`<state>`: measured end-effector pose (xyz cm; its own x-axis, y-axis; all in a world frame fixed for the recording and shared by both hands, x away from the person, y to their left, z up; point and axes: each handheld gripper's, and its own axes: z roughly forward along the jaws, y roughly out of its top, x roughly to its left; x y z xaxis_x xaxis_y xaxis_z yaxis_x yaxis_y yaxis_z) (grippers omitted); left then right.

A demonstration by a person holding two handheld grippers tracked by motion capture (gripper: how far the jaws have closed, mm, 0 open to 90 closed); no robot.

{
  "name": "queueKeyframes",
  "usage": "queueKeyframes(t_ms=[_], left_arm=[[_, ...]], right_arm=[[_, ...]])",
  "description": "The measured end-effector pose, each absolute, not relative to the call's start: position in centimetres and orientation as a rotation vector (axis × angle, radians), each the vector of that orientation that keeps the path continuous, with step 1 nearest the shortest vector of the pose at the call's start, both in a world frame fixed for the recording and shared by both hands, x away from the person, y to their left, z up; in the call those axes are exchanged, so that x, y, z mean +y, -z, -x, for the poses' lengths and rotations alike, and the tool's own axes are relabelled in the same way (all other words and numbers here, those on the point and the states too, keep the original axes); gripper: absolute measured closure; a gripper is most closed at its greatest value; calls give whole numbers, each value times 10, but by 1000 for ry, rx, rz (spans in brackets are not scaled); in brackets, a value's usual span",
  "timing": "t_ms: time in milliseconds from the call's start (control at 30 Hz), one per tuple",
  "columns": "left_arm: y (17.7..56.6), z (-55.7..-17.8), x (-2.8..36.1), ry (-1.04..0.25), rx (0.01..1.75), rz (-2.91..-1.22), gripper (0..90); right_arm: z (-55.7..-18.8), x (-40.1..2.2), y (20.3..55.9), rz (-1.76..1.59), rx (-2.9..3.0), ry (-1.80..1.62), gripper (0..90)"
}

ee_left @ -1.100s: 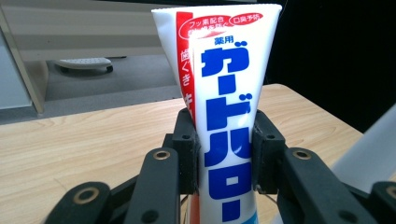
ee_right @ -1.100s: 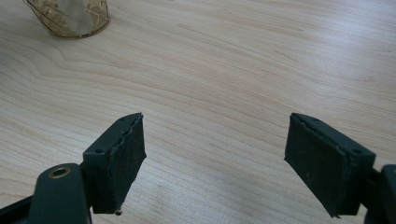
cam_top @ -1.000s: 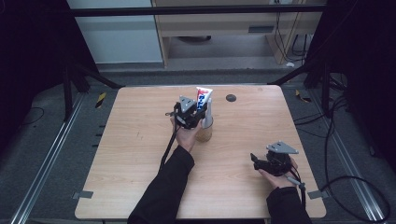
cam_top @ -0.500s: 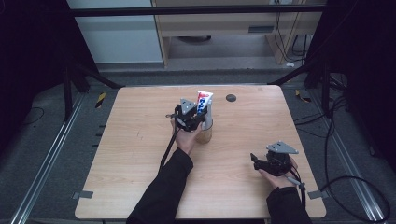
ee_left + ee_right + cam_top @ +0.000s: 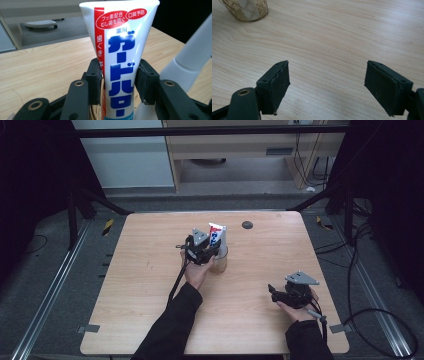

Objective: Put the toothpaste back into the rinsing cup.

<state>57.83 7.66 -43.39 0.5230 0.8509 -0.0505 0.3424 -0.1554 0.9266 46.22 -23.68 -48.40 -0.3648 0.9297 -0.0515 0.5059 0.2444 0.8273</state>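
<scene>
Left tool (image 5: 118, 82) is just opening its jaws around the tube (image 5: 119, 50), pads barely off it. That tube is standing upright in the cup (image 5: 219, 261) mid-table (image 5: 150, 270), so placing looks done; backing off remains. Right tool (image 5: 327, 87) is idling wide, holding nothing.

Standing mid-worktop (image 5: 150, 320), slightly toward far edge: glass cup (image 5: 219, 262) w/ toothpaste tube (image 5: 217, 236) rising upright out of it, blocking straight passes there. Left tool (image 5: 212, 251) crowding cup's near-left side, jaws having just been opening, flanking tube w/ slim gaps showing both sides. Small dark disc (image 5: 247, 224) lying near far edge, low. Right tool (image 5: 327, 82) sitting near right corner, jaws gaping over bare wood. Leaving whole left half + near centre free for passing.
</scene>
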Motion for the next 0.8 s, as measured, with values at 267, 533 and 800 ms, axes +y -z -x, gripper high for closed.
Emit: queueKeyframes(t_ms=[267, 533, 800], left_arm=[[436, -572, 83, -601, 988, -1769, 530], [430, -562, 93, -613, 964, -1805, 420], [408, -541, 111, -666, 917, -1811, 423]], right_arm=[[-462, -236, 484, -1306, 1972, -1004, 200], [-462, -235, 484, -1309, 1974, -1004, 200], [-463, -235, 485, -1311, 1971, -1002, 200]])
